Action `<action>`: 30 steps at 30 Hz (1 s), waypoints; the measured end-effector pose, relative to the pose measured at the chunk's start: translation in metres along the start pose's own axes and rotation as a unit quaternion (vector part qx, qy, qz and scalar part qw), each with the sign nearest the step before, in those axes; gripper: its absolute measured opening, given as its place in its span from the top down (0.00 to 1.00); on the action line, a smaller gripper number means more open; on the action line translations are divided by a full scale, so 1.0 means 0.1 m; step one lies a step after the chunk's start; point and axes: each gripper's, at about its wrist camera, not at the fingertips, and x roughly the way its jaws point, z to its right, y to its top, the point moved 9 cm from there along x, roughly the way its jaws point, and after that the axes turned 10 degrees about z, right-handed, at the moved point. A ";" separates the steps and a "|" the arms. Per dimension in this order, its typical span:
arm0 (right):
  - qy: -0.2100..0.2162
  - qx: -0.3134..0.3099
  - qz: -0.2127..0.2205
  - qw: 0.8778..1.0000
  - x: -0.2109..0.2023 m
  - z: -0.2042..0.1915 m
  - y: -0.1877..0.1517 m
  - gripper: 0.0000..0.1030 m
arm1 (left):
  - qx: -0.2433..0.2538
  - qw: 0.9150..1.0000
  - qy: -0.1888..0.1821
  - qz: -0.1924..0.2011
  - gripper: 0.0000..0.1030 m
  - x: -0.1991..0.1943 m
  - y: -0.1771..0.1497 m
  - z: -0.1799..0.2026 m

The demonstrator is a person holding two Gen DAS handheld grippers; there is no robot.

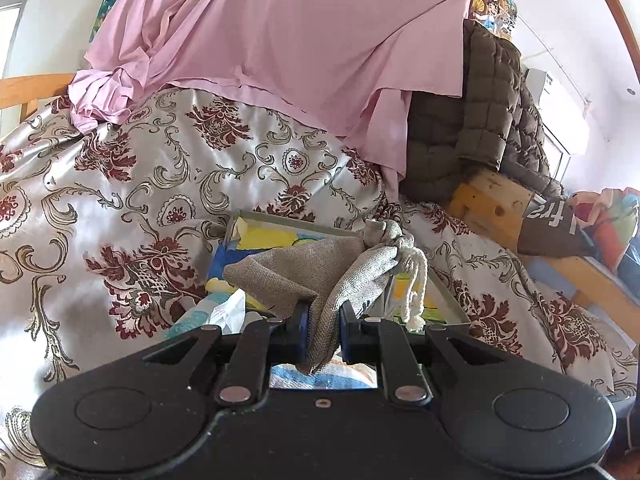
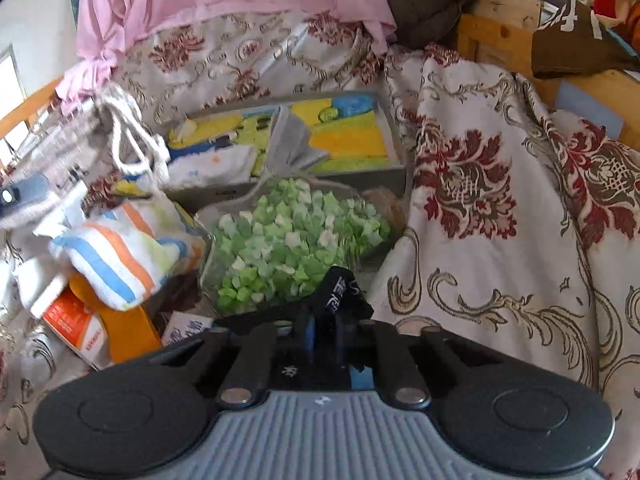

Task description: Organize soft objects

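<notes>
My left gripper [image 1: 323, 320] is shut on a grey burlap drawstring pouch [image 1: 304, 268], pinching it by one corner. Its white cord [image 1: 416, 280] dangles to the right. The pouch hangs just above a grey tray [image 1: 448, 292] with a yellow and blue lining. In the right wrist view the same pouch [image 2: 80, 128] appears blurred at the left. My right gripper [image 2: 322, 320] is shut on a small black fabric piece [image 2: 340, 288] with white characters. It sits at the near edge of a clear bag of green paper stars [image 2: 288, 236]. A striped cloth pouch [image 2: 116, 256] lies left of that bag.
A floral satin bedspread [image 2: 480, 208] lies around the tray [image 2: 320, 184]. A pink sheet [image 1: 280, 40] and an olive quilted jacket [image 1: 480, 112] hang behind. A wooden frame [image 1: 492, 204] stands at the right. An orange packet [image 2: 80, 328] lies under the striped pouch.
</notes>
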 end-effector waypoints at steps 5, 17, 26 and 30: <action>0.026 0.005 0.069 0.997 -0.13 -0.03 0.28 0.96 | 0.006 1.000 -0.002 -0.001 0.84 0.00 -0.01 0.03; 0.075 0.078 0.206 0.973 0.44 0.07 1.28 0.96 | 0.005 1.000 0.008 -0.018 0.84 0.70 0.23 0.11; 0.050 0.166 0.161 0.972 1.12 0.42 1.26 0.95 | 0.000 0.996 0.021 -0.083 0.84 1.61 0.07 0.25; 0.038 0.184 0.132 0.973 1.27 0.53 1.13 0.91 | 0.008 0.993 0.022 -0.113 0.84 1.82 -0.08 0.32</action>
